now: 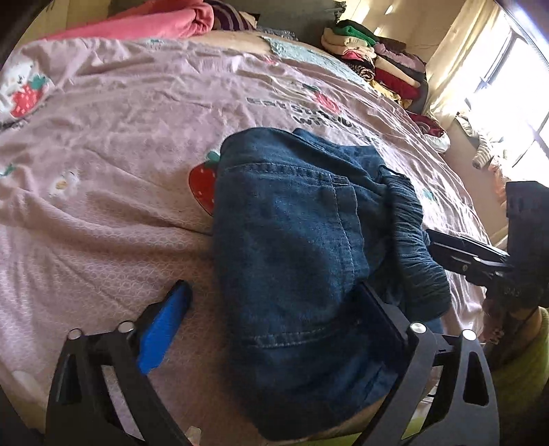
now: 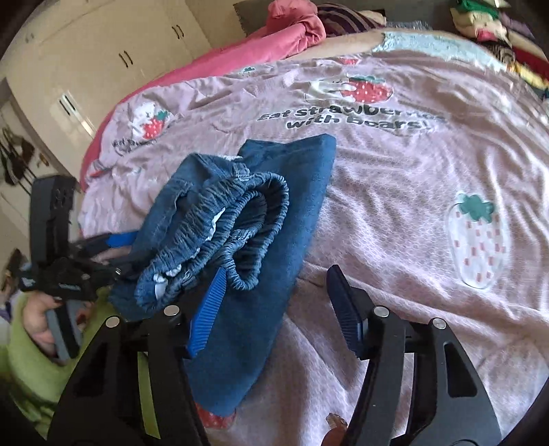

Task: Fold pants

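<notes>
Left wrist view: a folded pair of blue denim pants with a gathered elastic waistband (image 1: 302, 240) lies on a pink quilted bedspread printed with strawberries and bears (image 1: 103, 164). The left gripper (image 1: 274, 315) hangs over the near end of the bundle, jaws spread wide: its blue-padded finger (image 1: 164, 329) stands clear over the bedspread on the left, while the other finger lies along the denim's right flank, pinching nothing. At the right edge the right gripper (image 1: 473, 254) reaches toward the waistband side. Far behind, a pink rumpled blanket (image 1: 147, 20) and a stack of folded clothes in many colours (image 1: 374, 55) crowd the head of the bed; a bright curtained window (image 1: 487, 68) glares at far right.

Right wrist view: the pants (image 2: 260, 206) lie left of centre, waistband loops coiled on top. The right gripper (image 2: 274, 305) hovers half-spread and unclenched, one ribbed blue finger (image 2: 209, 308) against the denim, the other over bare bedspread (image 2: 411, 192), clasping nothing. At left, a hand (image 2: 41, 326) in a lime-green fuzzy sleeve (image 2: 37, 374) holds the left gripper (image 2: 103, 254), partly hidden behind the bundle. Cream wardrobe doors with dark handles (image 2: 113, 58) stand far left.
</notes>
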Demonstrator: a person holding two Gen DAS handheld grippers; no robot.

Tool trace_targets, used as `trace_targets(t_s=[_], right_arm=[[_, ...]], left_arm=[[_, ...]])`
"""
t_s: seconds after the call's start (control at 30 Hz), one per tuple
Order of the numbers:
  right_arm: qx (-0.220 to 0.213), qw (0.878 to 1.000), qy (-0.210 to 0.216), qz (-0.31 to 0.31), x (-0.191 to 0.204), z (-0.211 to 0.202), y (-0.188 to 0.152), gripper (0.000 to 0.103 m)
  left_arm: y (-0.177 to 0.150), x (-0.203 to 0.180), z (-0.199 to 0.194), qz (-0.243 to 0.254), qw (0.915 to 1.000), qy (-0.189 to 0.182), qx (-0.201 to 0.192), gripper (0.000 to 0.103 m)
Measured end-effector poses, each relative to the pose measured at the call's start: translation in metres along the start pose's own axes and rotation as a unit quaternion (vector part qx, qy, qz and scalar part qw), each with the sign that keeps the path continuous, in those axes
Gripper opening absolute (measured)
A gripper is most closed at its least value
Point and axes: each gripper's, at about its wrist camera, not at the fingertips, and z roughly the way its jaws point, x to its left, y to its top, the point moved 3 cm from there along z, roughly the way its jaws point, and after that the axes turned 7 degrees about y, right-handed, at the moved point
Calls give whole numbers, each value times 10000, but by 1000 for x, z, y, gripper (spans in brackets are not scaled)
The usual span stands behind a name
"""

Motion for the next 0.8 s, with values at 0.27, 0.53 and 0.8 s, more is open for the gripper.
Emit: trace_targets(t_s=[0.27,0.53,0.8], right_arm=[[-131,9999,90,43,-2,-7,20,54],[247,9996,21,100,-17,27,27,49],[272,9967,760,48,-15,43,37,48]], left_arm=[[2,-10,2,201,9997,-99,-23,71],[4,-15,4,290,9995,-142,13,67],[9,-15,13,136,9997,-183,60,67]])
